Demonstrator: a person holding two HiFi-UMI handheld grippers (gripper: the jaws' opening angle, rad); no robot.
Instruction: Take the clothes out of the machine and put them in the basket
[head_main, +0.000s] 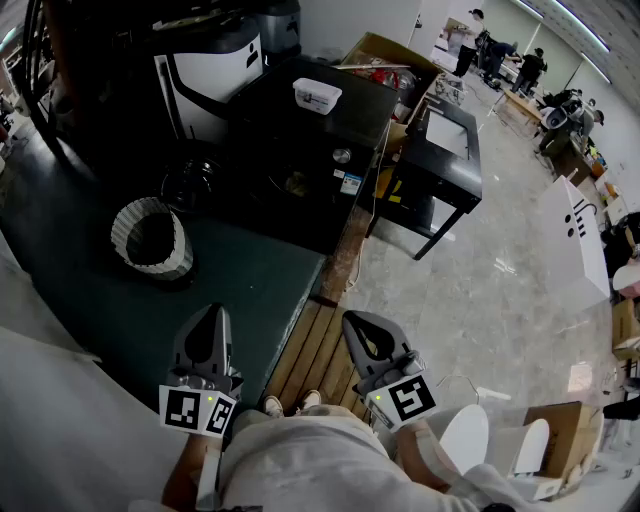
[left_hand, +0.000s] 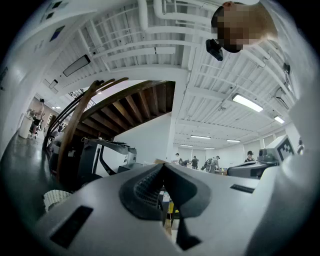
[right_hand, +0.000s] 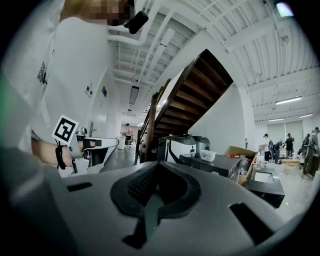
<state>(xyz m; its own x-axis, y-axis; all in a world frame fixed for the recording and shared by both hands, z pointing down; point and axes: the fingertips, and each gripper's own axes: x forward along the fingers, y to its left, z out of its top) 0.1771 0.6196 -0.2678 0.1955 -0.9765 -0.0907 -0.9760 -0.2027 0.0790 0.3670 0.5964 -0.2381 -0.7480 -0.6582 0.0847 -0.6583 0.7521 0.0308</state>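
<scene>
Head view: the white ribbed round basket (head_main: 150, 238) stands ahead-left of the left gripper (head_main: 212, 325), nearer to it than to the right gripper (head_main: 360, 330). The black boxy machine (head_main: 300, 150) lies beyond, well apart from both.

Left gripper view: jaws pressed together, empty.

Right gripper view: jaws likewise together and empty, machine ahead; no clothes show.

No text can be read. Square black-and-white markers (head_main: 183, 409) on the left hand-held gripper (head_main: 212, 320) and right hand-held gripper (head_main: 358, 325) show patterns only. Stickers (head_main: 349, 184) on the black table (head_main: 300, 130) are too small to read
</scene>
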